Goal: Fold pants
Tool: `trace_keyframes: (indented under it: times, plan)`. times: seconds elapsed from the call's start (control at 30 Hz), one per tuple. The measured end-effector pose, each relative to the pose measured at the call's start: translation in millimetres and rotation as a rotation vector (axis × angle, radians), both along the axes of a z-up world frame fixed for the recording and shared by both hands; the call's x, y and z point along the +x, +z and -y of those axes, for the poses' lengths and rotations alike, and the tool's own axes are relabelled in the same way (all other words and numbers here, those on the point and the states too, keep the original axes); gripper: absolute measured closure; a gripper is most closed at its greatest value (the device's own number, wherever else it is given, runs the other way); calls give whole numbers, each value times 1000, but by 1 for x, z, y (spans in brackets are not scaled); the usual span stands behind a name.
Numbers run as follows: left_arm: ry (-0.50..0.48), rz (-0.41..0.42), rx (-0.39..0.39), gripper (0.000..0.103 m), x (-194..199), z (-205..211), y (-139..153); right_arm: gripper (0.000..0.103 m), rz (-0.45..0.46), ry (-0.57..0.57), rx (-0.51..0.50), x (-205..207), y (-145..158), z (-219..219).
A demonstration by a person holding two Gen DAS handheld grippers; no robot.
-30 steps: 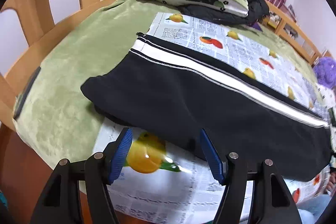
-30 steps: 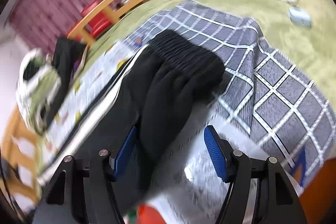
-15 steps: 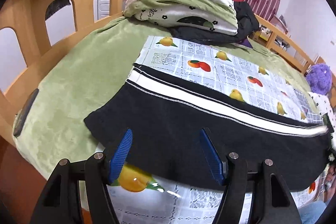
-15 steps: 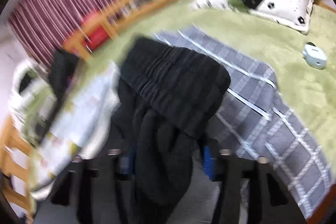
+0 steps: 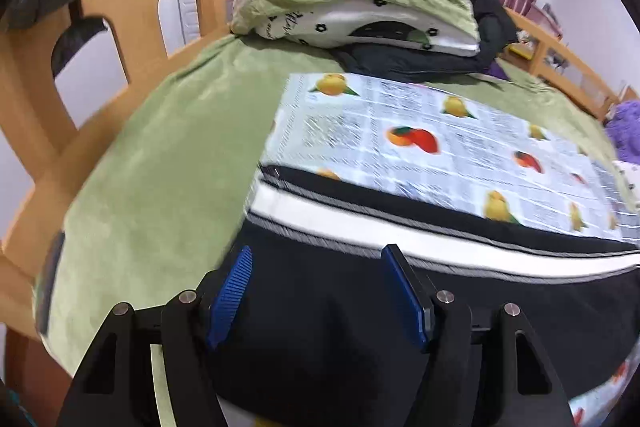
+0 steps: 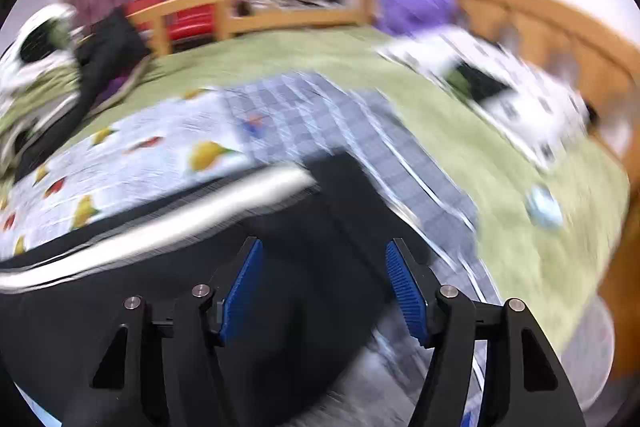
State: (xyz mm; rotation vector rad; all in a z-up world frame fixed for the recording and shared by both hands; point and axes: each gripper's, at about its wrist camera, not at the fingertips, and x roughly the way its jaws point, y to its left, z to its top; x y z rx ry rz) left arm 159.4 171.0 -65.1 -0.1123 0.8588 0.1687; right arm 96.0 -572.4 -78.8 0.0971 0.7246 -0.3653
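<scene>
While both blue-padded jaws stand spread, the left gripper and right gripper hover over the black white-striped fabric pants, gripping nothing. Pants lie flat on the fruit-print sheet covering the green bed.

Spread left tongs over black white-striped pants on fruit-print sheet, green bedding beside.
</scene>
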Motion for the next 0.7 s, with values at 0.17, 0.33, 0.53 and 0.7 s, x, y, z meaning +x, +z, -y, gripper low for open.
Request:
trace_keyframes:
  times: [0.17,0.33,0.53,0.7]
  plan:
    - [41,-49,65,38,55,-14,-20,36,-63,300,-19,75,-7,-64]
    - [44,-74,1,38,84,-30,-39,36,-178,565,-52,138,-40,-123]
    - [55,-97,-71,38,101,-44,-64,42,-317,677,-33,180,-83,-136]
    - [64,-86,-52,76,102,-42,-73,97,-318,784,-106,164,-83,-154]
